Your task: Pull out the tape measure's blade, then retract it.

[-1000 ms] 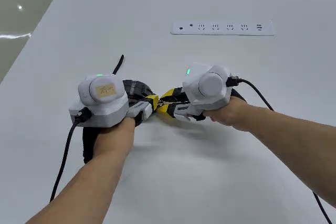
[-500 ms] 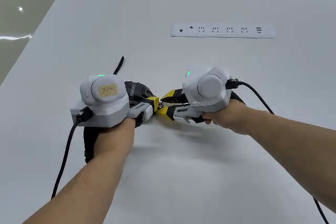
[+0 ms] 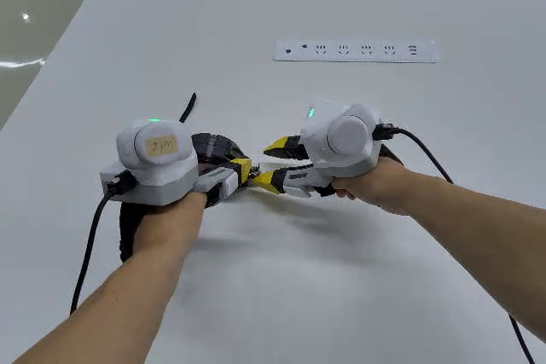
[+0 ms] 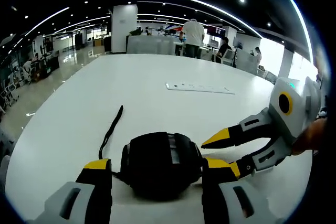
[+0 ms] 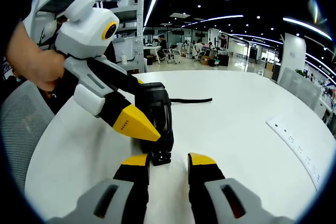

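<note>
Black tape measure (image 4: pixel 160 156), one, seemingly pinched by left gripper (image 4: pixel 157 169).

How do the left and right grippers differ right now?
The left gripper is clamped on the tape measure; the right gripper holds nothing. The left gripper's jaws flank the case, while the right gripper's jaws stand spread just off its end. Both have yellow tips.

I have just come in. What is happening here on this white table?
A person works with two handheld grippers. The left gripper holds the black tape measure on the white table. The right gripper, jaws open, is at the case's mouth, where the blade's end sits. The blade is not yet pulled out.
</note>
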